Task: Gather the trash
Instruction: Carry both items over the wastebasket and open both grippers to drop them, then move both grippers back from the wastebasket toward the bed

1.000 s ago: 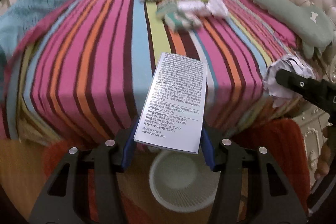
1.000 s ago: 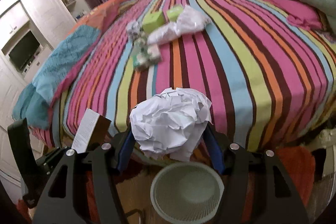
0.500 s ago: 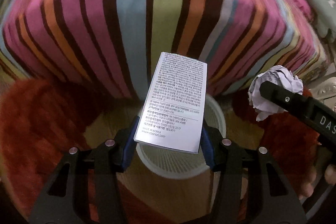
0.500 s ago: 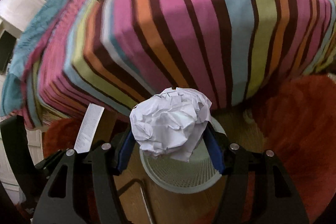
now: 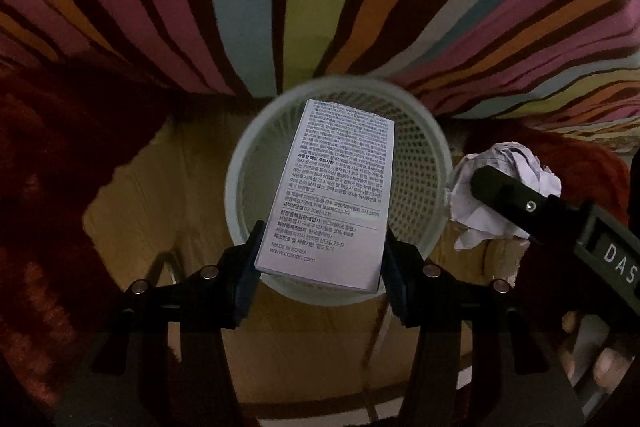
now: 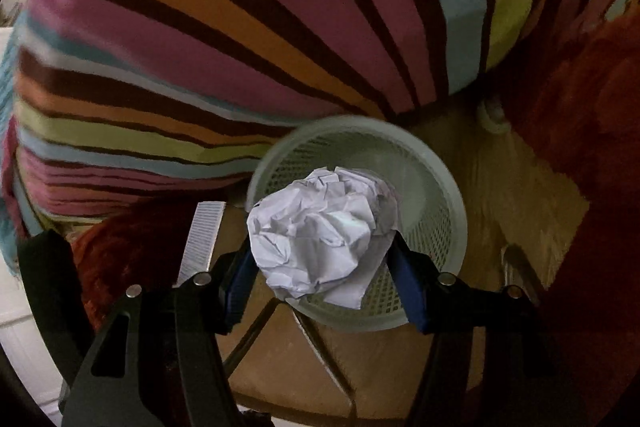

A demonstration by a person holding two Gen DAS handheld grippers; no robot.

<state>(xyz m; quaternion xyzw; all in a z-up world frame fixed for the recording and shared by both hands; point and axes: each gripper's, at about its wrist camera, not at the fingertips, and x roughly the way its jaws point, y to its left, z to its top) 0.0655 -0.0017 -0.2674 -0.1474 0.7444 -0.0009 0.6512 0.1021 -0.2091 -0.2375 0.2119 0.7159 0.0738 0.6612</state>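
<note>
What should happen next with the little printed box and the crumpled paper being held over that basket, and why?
Probably open both grippers and let the items fall. The left gripper holds the printed box above the mouth of the mesh wastebasket, and the right gripper holds the crumpled paper ball over the same basket, so both seem lined up to drop in.

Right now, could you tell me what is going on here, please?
Trash is being collected. The left hand-held gripper is shut on a printed box, and the right hand-held gripper is shut on a crumpled paper ball. Both hang above the white mesh basket beside the striped bed; nothing is dropped yet.
</note>
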